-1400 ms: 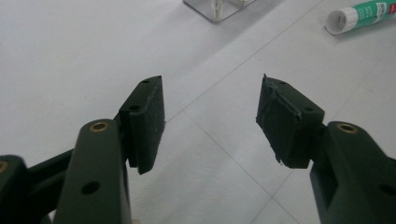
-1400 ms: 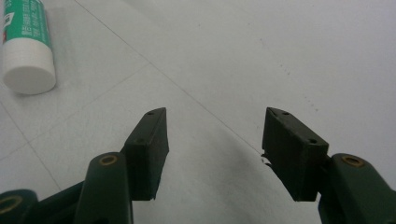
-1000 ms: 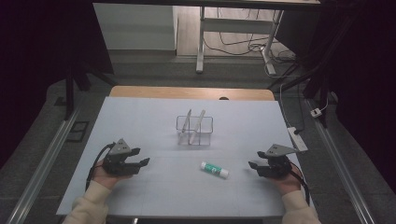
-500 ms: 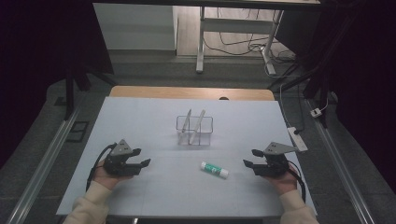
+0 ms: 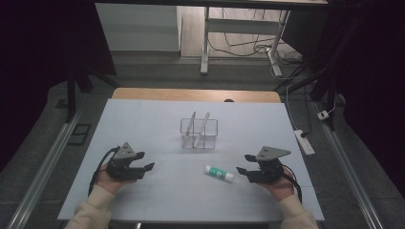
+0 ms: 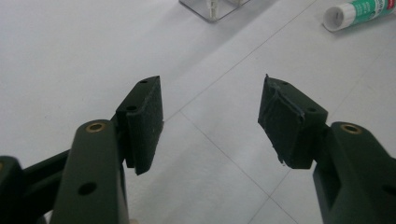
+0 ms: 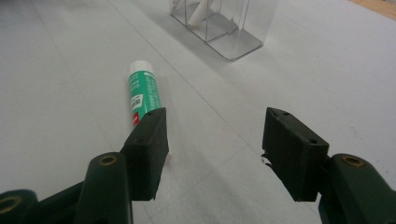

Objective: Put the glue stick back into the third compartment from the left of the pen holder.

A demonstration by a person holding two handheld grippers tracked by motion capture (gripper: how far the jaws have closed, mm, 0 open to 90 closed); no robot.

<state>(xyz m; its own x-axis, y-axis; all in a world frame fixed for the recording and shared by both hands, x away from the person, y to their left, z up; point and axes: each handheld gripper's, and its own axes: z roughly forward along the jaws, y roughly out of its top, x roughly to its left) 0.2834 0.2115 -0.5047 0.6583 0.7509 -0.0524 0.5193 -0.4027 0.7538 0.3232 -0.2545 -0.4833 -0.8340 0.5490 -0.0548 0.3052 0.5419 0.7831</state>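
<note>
With its jaws wide and empty, the right gripper [image 5: 244, 170] should straddle the green-and-white cylindrical glue stick [image 5: 219, 172] squarely across its middle before closing.

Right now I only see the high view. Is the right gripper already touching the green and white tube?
Observer: No. In the right gripper view the right gripper has its jaws wide apart with nothing between them, and the glue stick lies on the table just beyond its left jaw.
Operator: Which end of the tube points at it?
Observer: The label end with the red mark; the white end points away, toward the clear holder.
Operator: What's in that holder?
Observer: Dividers split it into compartments, and white sticks lean inside.
Operator: And the other gripper?
Observer: The left gripper is open too, over bare table, with the glue stick far off at its upper right.
</note>
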